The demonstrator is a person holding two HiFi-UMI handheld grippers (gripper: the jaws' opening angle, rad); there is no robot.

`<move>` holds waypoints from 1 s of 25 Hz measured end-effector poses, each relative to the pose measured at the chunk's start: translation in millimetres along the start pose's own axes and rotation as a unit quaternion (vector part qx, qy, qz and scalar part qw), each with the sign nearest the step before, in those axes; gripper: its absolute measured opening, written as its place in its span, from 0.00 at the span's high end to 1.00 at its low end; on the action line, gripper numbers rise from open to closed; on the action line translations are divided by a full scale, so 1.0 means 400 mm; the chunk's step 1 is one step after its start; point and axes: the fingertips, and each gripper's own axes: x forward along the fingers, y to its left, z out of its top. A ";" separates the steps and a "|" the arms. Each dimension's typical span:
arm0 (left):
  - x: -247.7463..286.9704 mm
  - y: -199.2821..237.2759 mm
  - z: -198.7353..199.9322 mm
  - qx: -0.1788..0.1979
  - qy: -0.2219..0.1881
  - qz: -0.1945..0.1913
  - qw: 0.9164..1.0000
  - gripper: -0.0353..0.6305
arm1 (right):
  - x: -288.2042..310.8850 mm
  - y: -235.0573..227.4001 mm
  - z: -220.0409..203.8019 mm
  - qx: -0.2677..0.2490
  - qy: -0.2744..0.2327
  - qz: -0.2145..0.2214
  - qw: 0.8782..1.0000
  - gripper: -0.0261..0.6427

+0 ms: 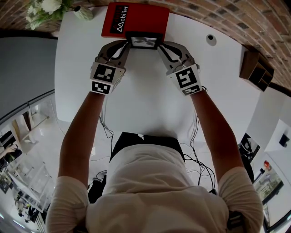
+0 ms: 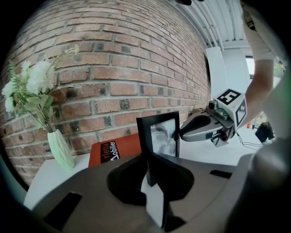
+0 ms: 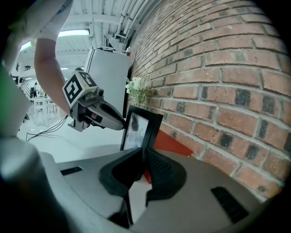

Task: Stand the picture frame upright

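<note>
A black picture frame [image 1: 144, 41] stands upright at the far side of the white table [image 1: 150, 104], just in front of a red book [image 1: 136, 18]. My left gripper [image 1: 127, 45] is shut on the frame's left edge; in the left gripper view the frame [image 2: 159, 136] rises from between the jaws [image 2: 150, 175]. My right gripper [image 1: 161, 47] is shut on the right edge, and the right gripper view shows the frame [image 3: 138, 129] clamped in its jaws [image 3: 144, 166]. Each gripper sees the other's fingertips at the frame's opposite side.
The red book [image 2: 113, 152] lies flat against the brick wall [image 2: 118, 73]. A pale green vase [image 2: 61, 150] with white flowers [image 1: 43, 9] stands at the far left corner. A small round object [image 1: 210, 39] sits at the right; a wooden box shelf [image 1: 257, 68] lies beyond the table's edge.
</note>
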 end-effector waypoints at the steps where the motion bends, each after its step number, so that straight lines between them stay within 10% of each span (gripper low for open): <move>1: -0.001 -0.001 -0.002 0.000 0.002 0.000 1.000 0.91 | -0.002 0.002 0.000 -0.001 0.000 0.001 1.000 0.91; 25: -0.017 -0.010 -0.013 0.004 0.010 -0.008 1.000 0.89 | -0.012 0.026 -0.004 0.001 0.002 0.010 1.000 0.91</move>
